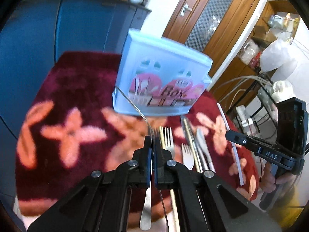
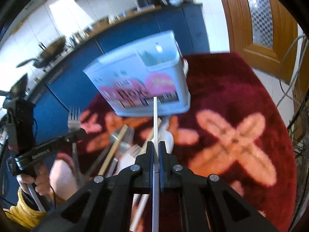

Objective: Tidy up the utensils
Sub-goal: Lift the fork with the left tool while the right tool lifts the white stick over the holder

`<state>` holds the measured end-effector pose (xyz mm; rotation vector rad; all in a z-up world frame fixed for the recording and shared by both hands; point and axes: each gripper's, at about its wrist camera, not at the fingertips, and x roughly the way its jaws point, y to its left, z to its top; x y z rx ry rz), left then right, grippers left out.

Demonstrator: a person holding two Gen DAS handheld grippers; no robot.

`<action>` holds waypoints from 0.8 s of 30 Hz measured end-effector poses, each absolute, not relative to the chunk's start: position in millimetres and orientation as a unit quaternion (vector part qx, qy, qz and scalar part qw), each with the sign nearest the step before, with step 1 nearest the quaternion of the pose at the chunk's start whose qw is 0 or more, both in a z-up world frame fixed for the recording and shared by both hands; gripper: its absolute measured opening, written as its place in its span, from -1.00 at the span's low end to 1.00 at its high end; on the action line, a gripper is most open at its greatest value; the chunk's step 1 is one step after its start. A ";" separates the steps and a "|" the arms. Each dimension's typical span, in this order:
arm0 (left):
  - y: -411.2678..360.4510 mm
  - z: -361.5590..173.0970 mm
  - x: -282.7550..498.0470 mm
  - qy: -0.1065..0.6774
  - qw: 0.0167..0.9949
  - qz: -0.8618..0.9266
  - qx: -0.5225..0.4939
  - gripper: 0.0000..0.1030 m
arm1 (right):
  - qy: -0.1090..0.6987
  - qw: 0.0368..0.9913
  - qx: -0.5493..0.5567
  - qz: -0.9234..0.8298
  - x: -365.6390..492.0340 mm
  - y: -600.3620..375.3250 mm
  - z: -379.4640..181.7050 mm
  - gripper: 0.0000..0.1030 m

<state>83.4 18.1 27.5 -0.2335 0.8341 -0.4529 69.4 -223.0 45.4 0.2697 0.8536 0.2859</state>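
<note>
**Fork and stick gripped, box ahead on the table**

Left wrist view: left gripper (image 1: 154, 143) clenched on a silver metal fork (image 1: 145, 212). Aim it tines-up over the pale blue plastic utensil box (image 1: 162, 71), clearing the near rim.
Right wrist view: right gripper (image 2: 156, 148) clamps a thin white plastic stick (image 2: 155, 119). The box's open corner compartment (image 2: 160, 60) looks free, and the red floral cloth (image 2: 251, 100) to its right is open.

Left tool (image 1: 152, 141) clamped; right tool (image 2: 156, 145) clamped.
</note>
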 end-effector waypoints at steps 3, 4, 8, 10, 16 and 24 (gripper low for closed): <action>19.7 44.3 79.8 0.372 0.894 -0.219 -0.118 -1.00 | 0.378 0.903 0.145 0.146 68.5 -221.1 62.5 -0.88; 19.4 48.9 79.9 0.365 0.897 -0.220 -0.120 -1.00 | 0.364 0.907 0.149 0.148 68.1 -221.5 69.6 -0.88; 21.2 69.2 81.9 0.338 0.907 -0.220 -0.123 -1.00 | 0.323 0.921 0.156 0.151 68.9 -224.1 88.7 -0.88; 21.3 78.4 85.4 0.326 0.911 -0.219 -0.123 -1.00 | 0.309 0.925 0.159 0.154 72.8 -222.7 95.4 -0.88; 21.5 114.2 98.5 0.289 0.925 -0.216 -0.118 -1.00 | 0.268 0.934 0.172 0.159 92.1 -223.2 116.8 -0.88; 18.1 168.8 122.1 0.235 0.948 -0.193 -0.093 -1.00 | 0.220 0.945 0.187 0.156 124.4 -223.9 139.5 -0.88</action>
